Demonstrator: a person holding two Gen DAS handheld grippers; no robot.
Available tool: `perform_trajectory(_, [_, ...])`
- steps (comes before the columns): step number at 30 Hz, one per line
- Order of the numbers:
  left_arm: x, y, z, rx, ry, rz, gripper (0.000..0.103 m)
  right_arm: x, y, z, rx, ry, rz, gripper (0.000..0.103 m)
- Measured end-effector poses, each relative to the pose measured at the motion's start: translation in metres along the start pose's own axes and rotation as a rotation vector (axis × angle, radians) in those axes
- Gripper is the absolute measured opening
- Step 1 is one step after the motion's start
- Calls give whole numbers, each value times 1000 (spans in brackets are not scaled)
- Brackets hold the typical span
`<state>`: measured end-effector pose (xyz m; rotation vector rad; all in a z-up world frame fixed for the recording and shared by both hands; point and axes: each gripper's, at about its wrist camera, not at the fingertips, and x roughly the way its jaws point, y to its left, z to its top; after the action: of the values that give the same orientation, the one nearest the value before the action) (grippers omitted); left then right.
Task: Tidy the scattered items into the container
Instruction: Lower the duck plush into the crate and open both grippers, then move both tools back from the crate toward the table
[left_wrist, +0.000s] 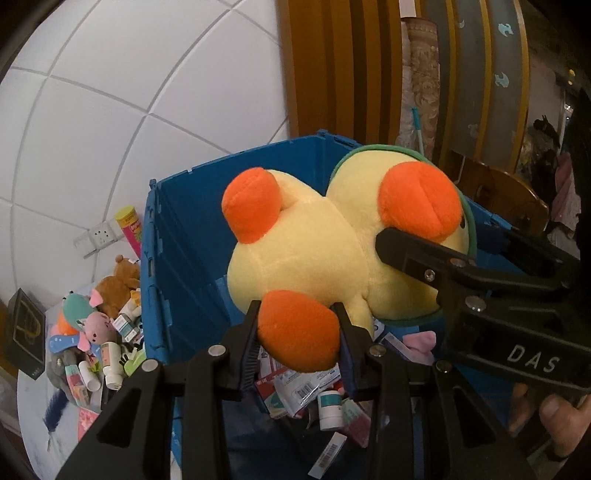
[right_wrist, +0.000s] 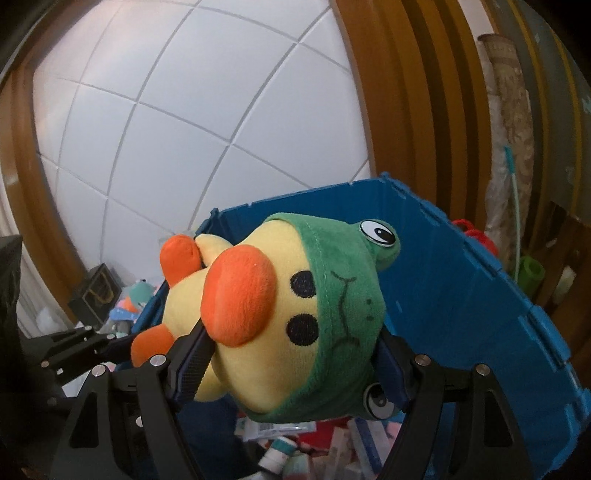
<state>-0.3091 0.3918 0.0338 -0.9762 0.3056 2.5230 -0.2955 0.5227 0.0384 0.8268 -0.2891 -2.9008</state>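
Left gripper (left_wrist: 299, 332): jaws closed to a narrow gap, pinching one orange foot (left_wrist: 298, 329) of the plush duck (left_wrist: 306, 254); both pads press into the foot's sides. Body of the gripper enters from the lower edge of the left wrist view, fingers pointing over the near rim of the crate.

Right gripper (right_wrist: 291, 369): jaws spread wide and clamped on the duck's head, one finger under the orange beak (right_wrist: 240, 295), the other against the green frog hood (right_wrist: 343, 302). In the left wrist view it reaches in from the right, with the person's hand (left_wrist: 554, 417) on its handle at the lower right.

Plush duck: yellow, orange feet and beak, green hood with frog eyes. Held in the air between both grippers, lying sideways above the open blue crate (left_wrist: 184, 258), feet toward the crate's left wall, head toward its right wall.

Crate contents: small boxes, packets and a white bottle (left_wrist: 330, 410) on the bottom, beneath the duck.

Outside the crate's left wall: a heap of soft toys, including a brown teddy bear (left_wrist: 118, 284) and a pink plush (left_wrist: 98, 328), mixed with bottles and small boxes; a yellow tube (left_wrist: 129, 229) stands at the crate's far left corner.

Behind: white tiled wall, wooden trim.
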Motion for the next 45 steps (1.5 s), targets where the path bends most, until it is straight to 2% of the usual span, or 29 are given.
perform_trajectory(3, [2,1,0,-6,5,6,36,2,0,-2,-4,-9,-9,84])
perform_trajectory(4, [2,2,0,-11,7,10,40,1,-1,-2,-1,-17,-11,87])
perform_trajectory(6, [2,5,1,-26,1,15,56,-3,-1,-2,9,-33,-17,92])
perform_trajectory(7, [1,7,2,-32,-8,18,74,-4,-1,-2,13,-40,-21,101])
perform_trajectory(8, [-1,9,2,-36,-21,21,87,-6,-1,-2,15,-46,-26,103])
perform_trajectory(10, [-4,11,2,-42,-42,25,96,-5,-2,0,18,-50,-37,103])
perform_trajectory(19, [-5,22,2,-66,-54,27,97,-4,-4,2,29,-43,-79,103])
perform_trajectory(27, [-23,39,-10,-113,-83,50,97,-10,16,3,-6,-49,-86,103])
perform_trajectory(38, [-65,97,-44,-225,-123,135,97,-17,85,0,-101,-63,-19,103])
perform_trajectory(45, [-99,157,-79,-272,-138,174,97,-19,150,-11,-140,-64,4,103])
